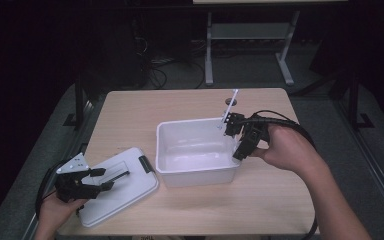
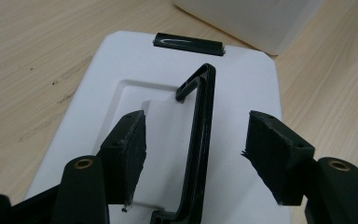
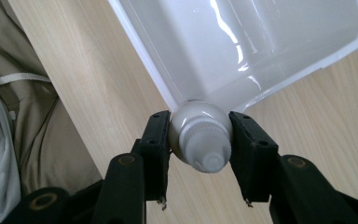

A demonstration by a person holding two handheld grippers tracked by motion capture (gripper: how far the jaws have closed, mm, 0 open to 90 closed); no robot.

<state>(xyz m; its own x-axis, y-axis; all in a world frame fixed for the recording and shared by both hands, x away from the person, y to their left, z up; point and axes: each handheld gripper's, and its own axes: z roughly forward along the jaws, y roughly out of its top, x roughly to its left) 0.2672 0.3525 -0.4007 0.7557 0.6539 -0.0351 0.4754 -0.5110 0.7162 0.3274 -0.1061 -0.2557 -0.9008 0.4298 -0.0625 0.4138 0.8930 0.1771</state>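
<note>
One white rectangular plastic tub (image 1: 196, 152); one flat white lid (image 1: 122, 187) beside it. Left gripper (image 2: 196, 149), jaws apart, straddles the lid's black handle (image 2: 198, 135). Right gripper (image 3: 199, 140) clamps one white tube (image 3: 200, 137) above the tub's rim.

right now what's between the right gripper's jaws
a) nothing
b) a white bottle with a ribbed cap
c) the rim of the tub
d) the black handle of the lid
b: in the right gripper view the right gripper has its pads pressed on both sides of a white bottle with a ribbed cap, just outside the white tub.
</note>
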